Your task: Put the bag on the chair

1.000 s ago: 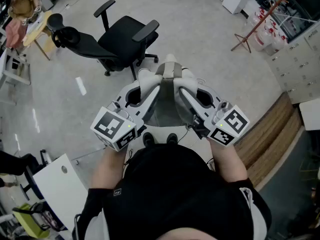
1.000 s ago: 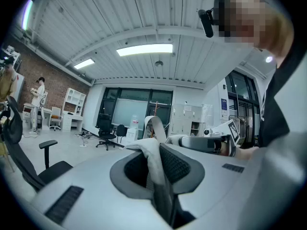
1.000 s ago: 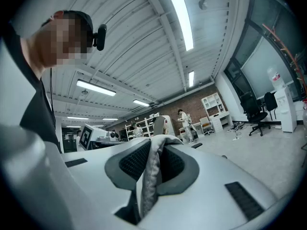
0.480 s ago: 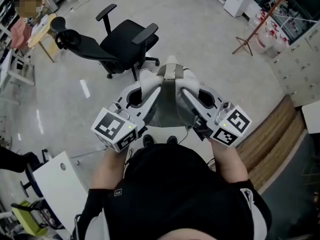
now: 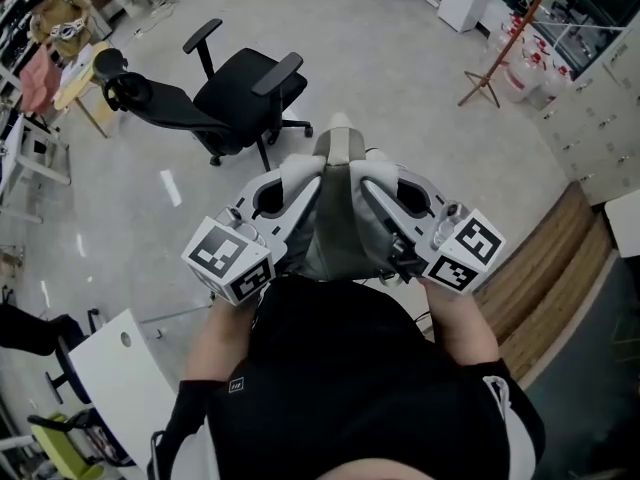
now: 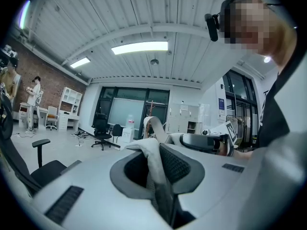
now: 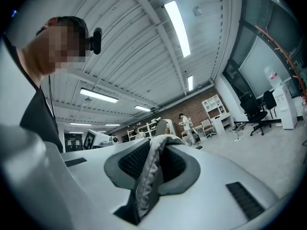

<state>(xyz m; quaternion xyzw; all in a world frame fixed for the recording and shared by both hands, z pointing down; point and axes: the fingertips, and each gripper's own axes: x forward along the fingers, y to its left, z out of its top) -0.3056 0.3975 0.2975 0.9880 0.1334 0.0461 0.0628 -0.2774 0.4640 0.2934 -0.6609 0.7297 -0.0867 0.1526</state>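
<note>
Carry step. Grey bag [image 5: 340, 218] is held in the air in front of the person, its fabric clenched by both left gripper [image 5: 300, 173] and right gripper [image 5: 375, 165]. Chair [image 5: 240, 93] is ahead-left on the floor, well apart. Next: walk over, lower bag onto chair, release.

Right tool [image 7: 156, 151] opening its jaws; bag [image 7: 146, 182] fabric between them.

The pale grey floor [image 5: 420, 98] carries a black office chair [image 5: 240, 90] at eleven o'clock and a wooden coat stand [image 5: 490, 73] at one o'clock.
</note>
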